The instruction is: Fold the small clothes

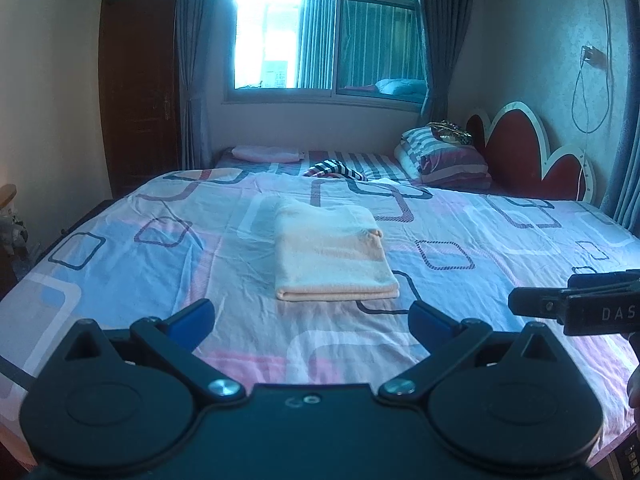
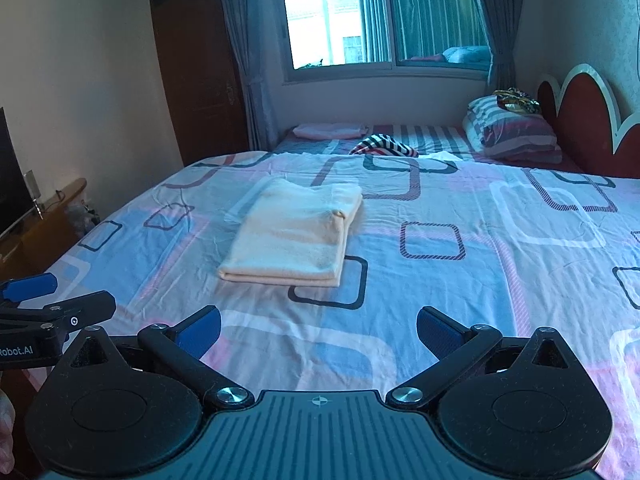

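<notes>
Left wrist view shows the peach cloth (image 1: 334, 254) lying as a neat flat rectangle on the patterned bedsheet (image 1: 500, 240), its doubled edge nearest the cameras, so the folding of this piece looks finished or nearly so. The left gripper (image 1: 311, 318) hovers short of that near edge with its blue pads spread wide and nothing between them; the right gripper (image 2: 319, 330) does likewise, just right of the cloth. Next would likely come a final fold or fetching another garment (perhaps the striped piece (image 2: 384, 146) beyond the cloth). How many layers the cloth has is hard to judge, and its far edge blurs against the sheet.
</notes>
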